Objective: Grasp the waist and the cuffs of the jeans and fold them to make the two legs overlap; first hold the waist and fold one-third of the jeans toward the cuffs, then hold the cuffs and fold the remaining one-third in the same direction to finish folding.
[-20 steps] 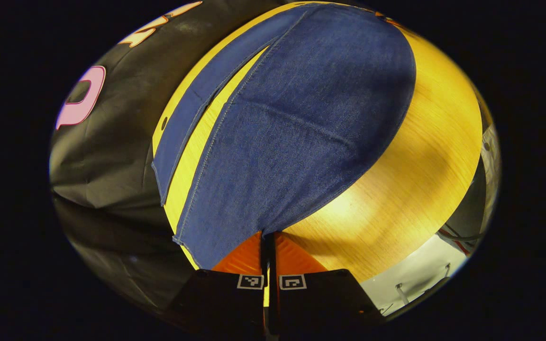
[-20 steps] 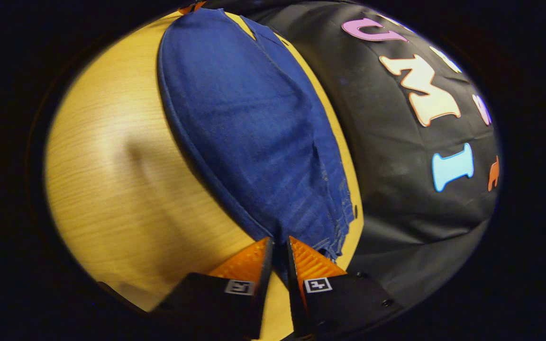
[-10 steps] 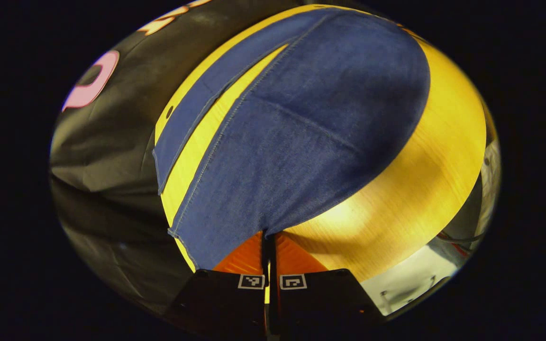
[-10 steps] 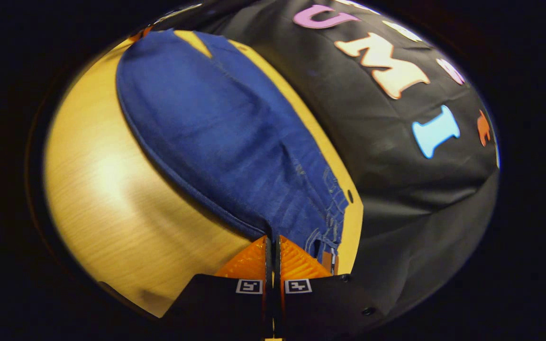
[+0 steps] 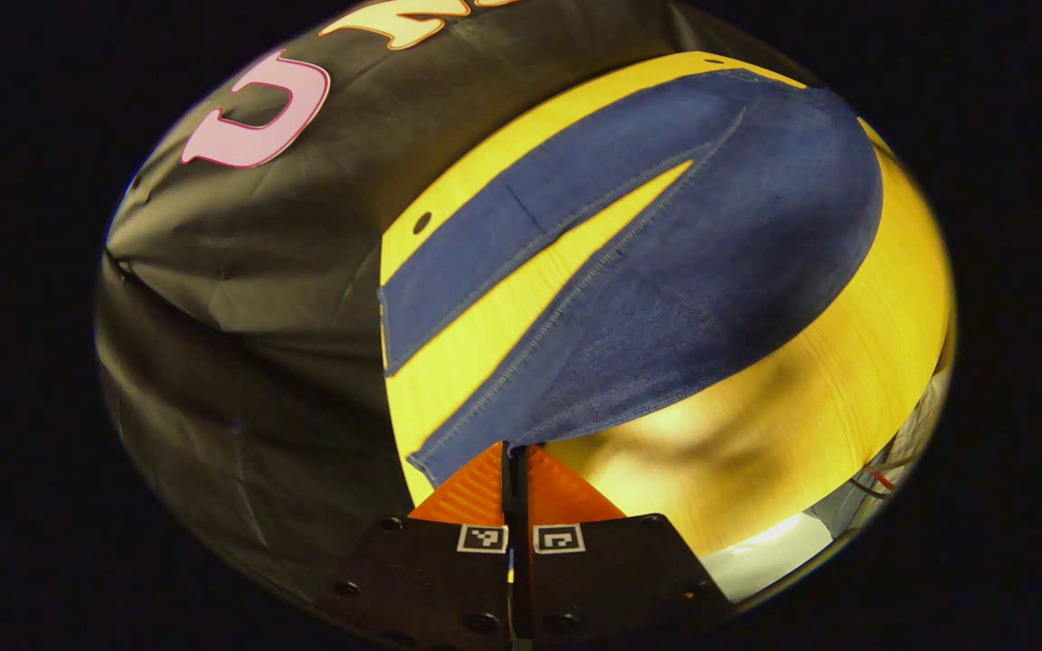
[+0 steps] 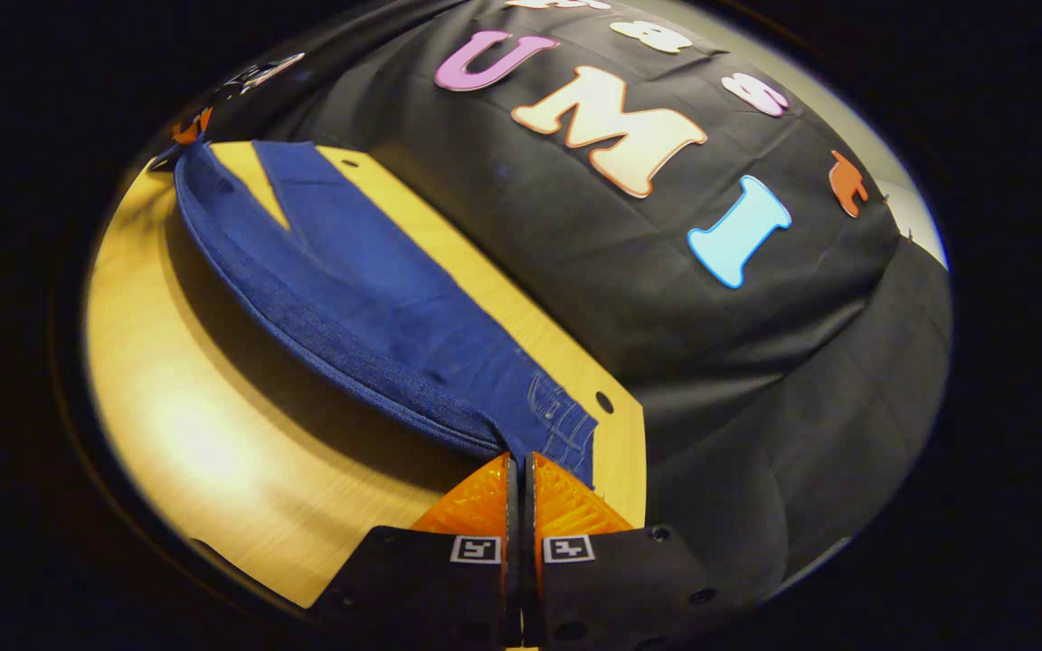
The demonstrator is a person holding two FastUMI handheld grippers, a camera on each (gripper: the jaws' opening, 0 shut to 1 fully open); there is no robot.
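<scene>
Fingers clenched on both my grippers: left gripper pinches a cuff, right gripper the waist of the jeans. Near leg lifted off the desk, far leg flat beside the wall. Carry both ends evenly, lay leg on leg.

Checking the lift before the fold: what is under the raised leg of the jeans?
Under the lifted jeans lies bare wooden table with the leg's shadow. The other leg lies flat beside it; what it covers cannot be seen.

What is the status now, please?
Left gripper shut on jeans cuff. Right gripper shut on waist. Near leg lifted off table. Nothing in the way.
</scene>
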